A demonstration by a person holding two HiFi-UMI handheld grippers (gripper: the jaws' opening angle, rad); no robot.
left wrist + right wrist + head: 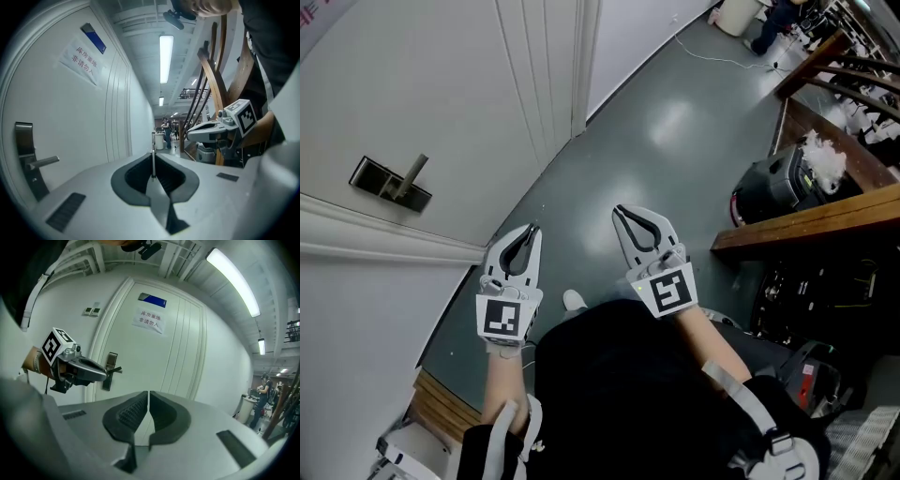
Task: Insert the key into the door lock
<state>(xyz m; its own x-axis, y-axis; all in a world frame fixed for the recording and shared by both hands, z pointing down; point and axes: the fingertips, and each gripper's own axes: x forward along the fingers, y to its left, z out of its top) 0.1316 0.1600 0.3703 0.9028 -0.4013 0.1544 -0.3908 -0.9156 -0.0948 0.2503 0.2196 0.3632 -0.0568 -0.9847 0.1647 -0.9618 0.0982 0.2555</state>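
Observation:
A thin metal key [153,163] sticks up edge-on from the tips of my left gripper [153,155], which is shut on it. The white door [422,94] carries a dark lock plate with a lever handle [391,180], off to the left and apart from the key [28,161]. In the head view my left gripper [532,230] hovers over the grey floor near the door's foot. My right gripper [620,212] floats beside it, jaws shut on nothing [148,393]. From the right gripper view the left gripper [79,370] partly covers the lock plate [111,363].
A paper sign [148,320] is stuck high on the door. Wooden shelving [811,225] and a black bin [773,187] stand to the right. Down the corridor are a white bin [737,15] and a person [166,131]. Dark curved wooden rails [213,89] rise at the right.

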